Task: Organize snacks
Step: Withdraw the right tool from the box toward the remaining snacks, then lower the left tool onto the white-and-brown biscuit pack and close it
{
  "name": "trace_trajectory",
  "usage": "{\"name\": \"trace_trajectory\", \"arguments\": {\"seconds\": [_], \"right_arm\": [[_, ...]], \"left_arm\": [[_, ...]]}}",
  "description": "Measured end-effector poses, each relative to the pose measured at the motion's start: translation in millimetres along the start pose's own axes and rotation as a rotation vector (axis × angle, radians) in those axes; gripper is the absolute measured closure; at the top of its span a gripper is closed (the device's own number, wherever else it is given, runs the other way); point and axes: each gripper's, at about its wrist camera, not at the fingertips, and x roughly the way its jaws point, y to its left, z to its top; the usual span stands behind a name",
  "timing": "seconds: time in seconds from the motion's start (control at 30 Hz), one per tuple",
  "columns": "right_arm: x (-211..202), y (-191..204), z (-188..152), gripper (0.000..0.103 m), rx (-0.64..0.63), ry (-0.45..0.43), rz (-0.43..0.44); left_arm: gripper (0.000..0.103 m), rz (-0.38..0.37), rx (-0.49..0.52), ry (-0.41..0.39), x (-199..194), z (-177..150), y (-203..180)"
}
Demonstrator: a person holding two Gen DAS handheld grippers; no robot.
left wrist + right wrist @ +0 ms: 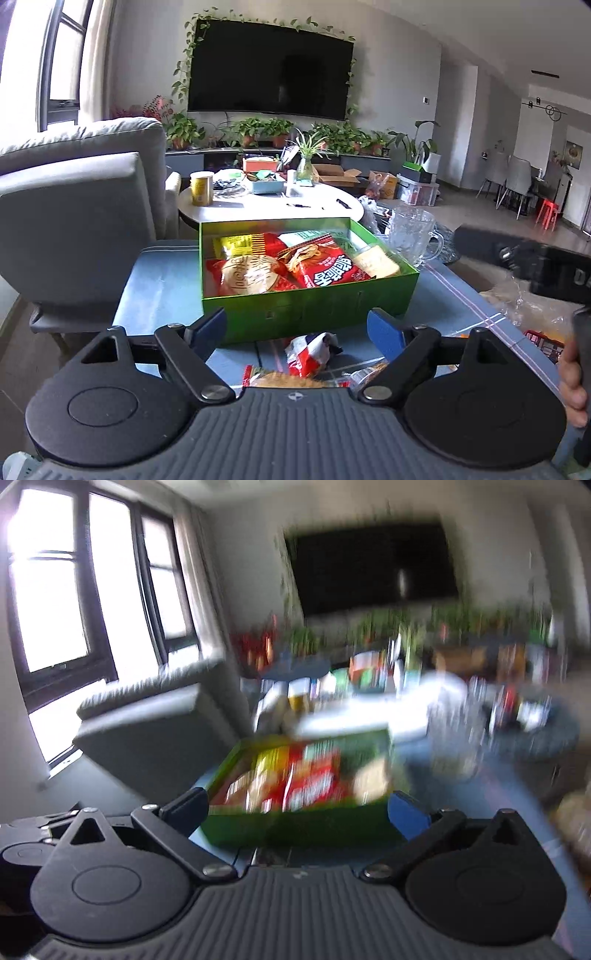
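Note:
An open green box [306,306] stands on the blue tablecloth [159,291]. It holds a red noodle packet [325,269], a red round-cake packet [251,275], a yellow packet [240,245] and a pale cracker packet [376,262]. My left gripper [297,328] hovers before the box's near wall, open, nothing between its fingers. Under it lies a loose red-and-white wrapper [314,350]. The right wrist view is blurred. There my right gripper [297,808] is open and empty, facing the green box [295,827]. Its black body [535,266] and a hand [572,380] show at the right.
A glass mug [410,232] stands behind the box's right corner. Clear plastic bags [532,306] lie at the right. A grey armchair [85,184] is on the left. A white round table [269,206] with a yellow can [201,188] stands beyond.

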Motion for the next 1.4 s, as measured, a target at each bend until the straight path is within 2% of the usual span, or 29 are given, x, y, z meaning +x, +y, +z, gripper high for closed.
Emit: {"name": "trace_trajectory", "arguments": {"seconds": [0.1, 0.17, 0.3, 0.4, 0.47, 0.63, 0.8, 0.87, 1.2, 1.4], "right_arm": [[-13.5, 10.9, -9.3, 0.043, -0.066, -0.138, -0.059], [-16.1, 11.4, -11.1, 0.043, -0.064, -0.142, -0.041], [-18.6, 9.2, -10.0, 0.043, -0.091, -0.118, 0.028], [-18.4, 17.5, -12.1, 0.043, -0.172, -0.088, 0.006], [-16.6, 18.7, -15.0, 0.043, -0.177, -0.08, 0.003], [-16.1, 12.6, -23.5, 0.043, -0.085, -0.04, 0.017], [-18.9, 3.8, -29.6, 0.043, 0.039, -0.044, -0.015], [-18.5, -0.8, -29.9, 0.043, 0.076, -0.012, 0.018], [-9.4, -5.5, -42.4, 0.043, 0.122, 0.123, -0.013], [-8.6, -6.9, -45.5, 0.043, 0.131, 0.152, -0.046]], "left_arm": [[0.021, 0.0, -0.024, 0.001, -4.1, -1.9, 4.6], [0.021, 0.004, -0.028, 0.003, -6.4, -4.3, 5.9], [0.021, 0.009, -0.035, 0.003, -9.6, -7.9, 6.7], [0.021, 0.005, -0.045, 0.007, -9.8, -11.3, 6.0], [0.021, 0.004, -0.046, 0.01, -9.8, -13.3, 4.9], [0.021, 0.003, -0.047, 0.026, -8.4, -20.0, 2.5], [0.021, 0.004, -0.052, 0.049, -7.7, -27.8, 2.9], [0.021, 0.01, -0.053, 0.057, -7.3, -30.4, 3.5], [0.021, 0.05, -0.093, 0.117, -3.7, -43.4, 13.7], [0.021, 0.104, -0.213, 0.194, 4.8, -52.5, 30.3]]}}
